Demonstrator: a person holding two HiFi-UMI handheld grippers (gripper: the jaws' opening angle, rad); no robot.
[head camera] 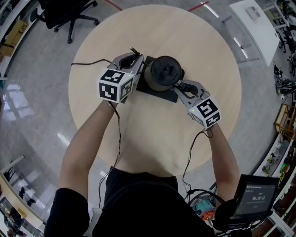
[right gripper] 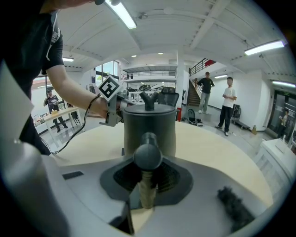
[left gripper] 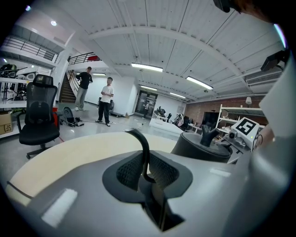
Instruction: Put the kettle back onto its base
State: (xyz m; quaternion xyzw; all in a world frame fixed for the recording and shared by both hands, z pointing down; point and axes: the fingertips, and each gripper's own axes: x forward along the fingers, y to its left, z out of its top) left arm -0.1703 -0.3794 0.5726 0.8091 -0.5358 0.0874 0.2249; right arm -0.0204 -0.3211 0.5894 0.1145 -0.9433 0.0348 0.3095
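Note:
A dark grey kettle (head camera: 163, 72) with a lid knob stands over its flat black base (head camera: 159, 94) at the middle of the round wooden table (head camera: 194, 129). Whether it rests on the base is hidden. My left gripper (head camera: 137, 58) is on the kettle's left, shut on its thin curved black spout (left gripper: 144, 146). The kettle body (left gripper: 200, 147) shows to the right in the left gripper view. On the kettle's right, my right gripper (head camera: 181, 85) is shut on the handle (right gripper: 147, 159), a pale stem with a dark round end. Behind that stands the kettle (right gripper: 150, 122).
A black power cord (head camera: 88, 64) runs left from the base across the table. A black office chair (head camera: 69, 14) stands on the floor beyond the far left edge, a white table (head camera: 254, 23) at the far right. Two people (left gripper: 107, 99) stand far off.

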